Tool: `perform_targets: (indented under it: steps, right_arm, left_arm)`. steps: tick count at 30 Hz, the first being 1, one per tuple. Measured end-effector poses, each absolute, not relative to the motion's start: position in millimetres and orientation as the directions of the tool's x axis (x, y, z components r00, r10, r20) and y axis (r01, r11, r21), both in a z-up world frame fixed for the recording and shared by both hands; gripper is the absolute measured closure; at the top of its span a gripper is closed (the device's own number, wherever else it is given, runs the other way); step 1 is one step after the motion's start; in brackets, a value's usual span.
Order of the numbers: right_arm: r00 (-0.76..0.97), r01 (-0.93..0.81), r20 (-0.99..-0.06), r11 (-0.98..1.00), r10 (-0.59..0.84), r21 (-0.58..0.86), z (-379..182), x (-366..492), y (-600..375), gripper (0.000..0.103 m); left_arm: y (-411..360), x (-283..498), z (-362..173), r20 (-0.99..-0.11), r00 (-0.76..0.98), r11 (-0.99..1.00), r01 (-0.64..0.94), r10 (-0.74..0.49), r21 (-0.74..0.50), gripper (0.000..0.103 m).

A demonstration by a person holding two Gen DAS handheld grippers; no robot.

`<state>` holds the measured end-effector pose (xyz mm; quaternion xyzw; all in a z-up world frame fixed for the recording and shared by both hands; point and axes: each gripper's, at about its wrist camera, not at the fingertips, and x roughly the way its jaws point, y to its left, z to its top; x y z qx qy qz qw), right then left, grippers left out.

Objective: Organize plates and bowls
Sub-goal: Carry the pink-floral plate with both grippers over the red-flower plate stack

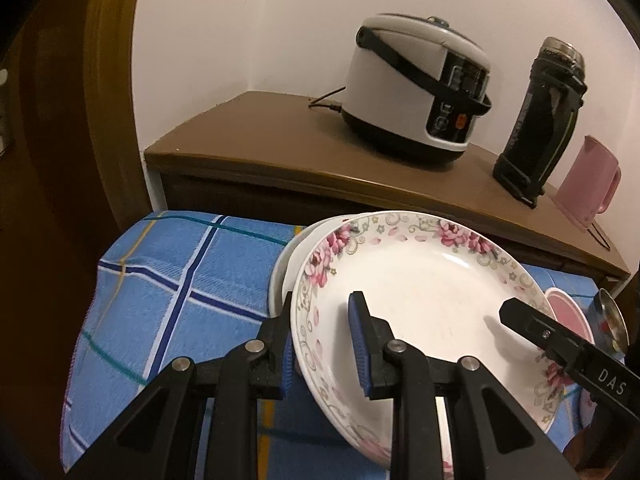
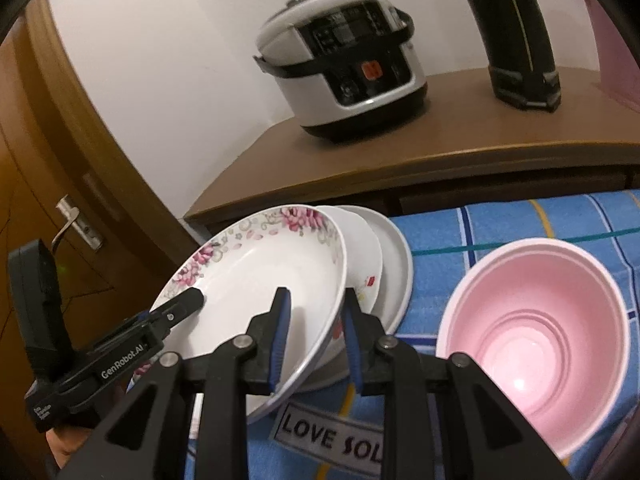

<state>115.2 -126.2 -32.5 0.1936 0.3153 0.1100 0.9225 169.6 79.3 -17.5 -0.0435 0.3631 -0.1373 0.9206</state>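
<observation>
Brown wood fills the far left of both views: a door (image 2: 48, 184) with a metal handle (image 2: 74, 222) at the left edge of the right wrist view. Lower left in the left wrist view, a blue checked cloth (image 1: 168, 280) covers the surface that carries the dishes. At the bottom centre of that view the left tool (image 1: 326, 344) is clamped on the near rim of a floral plate (image 1: 412, 280), one blue pad outside the rim and one inside. This plate is tilted, its far edge raised, above a stack of plain white plates (image 1: 288, 264) whose edges show just behind it on the left. The right tool (image 1: 516, 314) enters from the lower right and grips the plate's opposite rim. In the right wrist view the right tool (image 2: 316, 332) straddles the plate rim, one finger inside and one outside. To its right a pink bowl (image 2: 536, 340) sits upright on the cloth, near the plates but apart from them. Along the top of both views a brown tabletop (image 1: 280, 148) holds a white rice cooker (image 1: 420, 84), a black flask (image 1: 540, 120) and, at the far right, a pink jug (image 1: 588, 184).
</observation>
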Motion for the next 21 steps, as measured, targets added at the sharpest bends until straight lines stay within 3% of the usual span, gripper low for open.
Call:
perform_targets:
  steps: [21]
  right_arm:
    - [0.747, -0.019, -0.611, 0.928, 0.26, 0.373, -38, 141, -120, 0.075]
  left_arm:
    - [69, 193, -28, -0.666, 0.705, 0.969, 0.208, -0.242, -0.132, 0.076]
